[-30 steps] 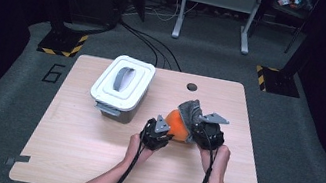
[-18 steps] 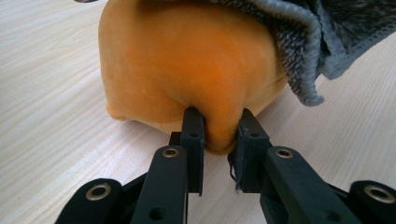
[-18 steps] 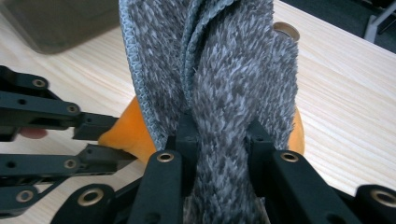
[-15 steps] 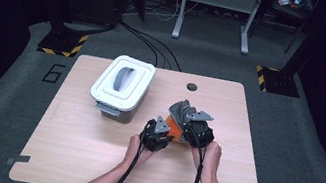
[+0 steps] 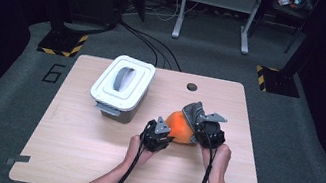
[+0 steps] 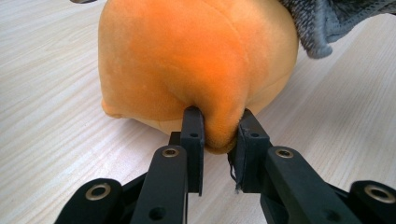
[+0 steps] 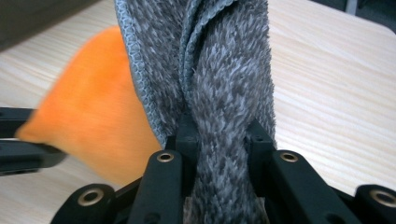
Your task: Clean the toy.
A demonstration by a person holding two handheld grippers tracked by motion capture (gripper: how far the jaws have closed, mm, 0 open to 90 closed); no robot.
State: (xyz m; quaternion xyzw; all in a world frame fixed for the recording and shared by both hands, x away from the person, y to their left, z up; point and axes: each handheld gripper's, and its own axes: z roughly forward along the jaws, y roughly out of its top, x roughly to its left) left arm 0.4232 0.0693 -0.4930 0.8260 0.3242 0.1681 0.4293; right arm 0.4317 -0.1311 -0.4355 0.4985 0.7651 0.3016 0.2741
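Two grips are on at once. Low in the high view, just right of centre, my left gripper (image 5: 161,135) has its fingers (image 6: 193,135) clenched on a fold of the orange plush (image 5: 180,126), pinching only a small nub of fabric at the toy's near edge. Beside it to the right, my right gripper (image 5: 207,130) holds its fingers (image 7: 187,133) tight around a bunched grey cloth (image 7: 224,93), which rises from them and drapes against the upper right of the plush. The plush sits on the worktop (image 5: 88,159) near the middle of the frame, between the two grippers.

Risks, as I judge them: the left pinch is shallow, so a tug from the cloth side could pull the nub free and let the plush roll. The cloth is gripped in a thick twist; rubbing hard could drag the light toy across the wood rather than wipe it. Loose cloth ends could also snag on my left fingers.

Further back, upper left of centre, the lidded white box (image 5: 122,84) stands well apart, out of the way.
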